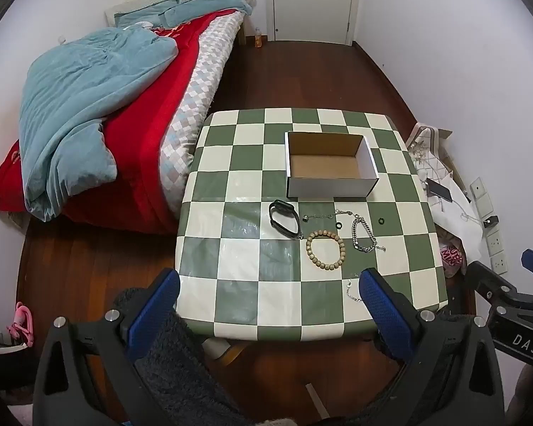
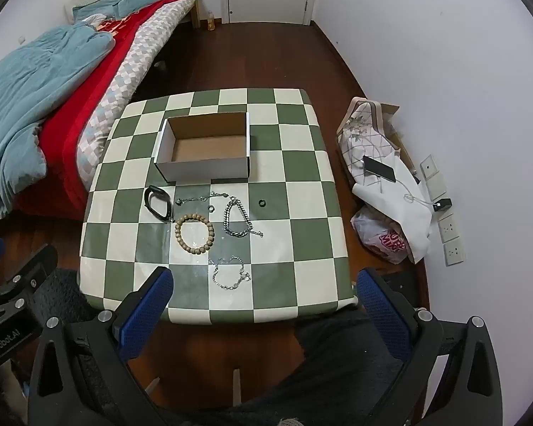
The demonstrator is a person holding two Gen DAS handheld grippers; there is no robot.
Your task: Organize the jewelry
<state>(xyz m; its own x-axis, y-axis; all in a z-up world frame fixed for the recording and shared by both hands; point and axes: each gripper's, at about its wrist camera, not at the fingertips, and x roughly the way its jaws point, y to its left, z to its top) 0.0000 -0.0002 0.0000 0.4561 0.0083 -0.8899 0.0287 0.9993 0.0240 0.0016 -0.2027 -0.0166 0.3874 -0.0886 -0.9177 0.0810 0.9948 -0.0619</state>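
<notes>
on my table (image 2: 302, 163) the open box (image 2: 204, 147) sits toward the far side. nearer me lie the watch band (image 2: 157, 207) at left, a bead bracelet (image 2: 194, 235) beside it, a chain bracelet (image 2: 236, 220) to its right, and a thin chain (image 2: 230, 273) nearest. the bed (image 1: 106, 135) stands left of the table.

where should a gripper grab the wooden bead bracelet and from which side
Probably from straight above, pinching across one arc of the bead bracelet, one finger inside the ring and one outside. It lies flat on the table, so there is no edge to take from the side. The near arc looks safest: the black band lies close by its far left.
</notes>
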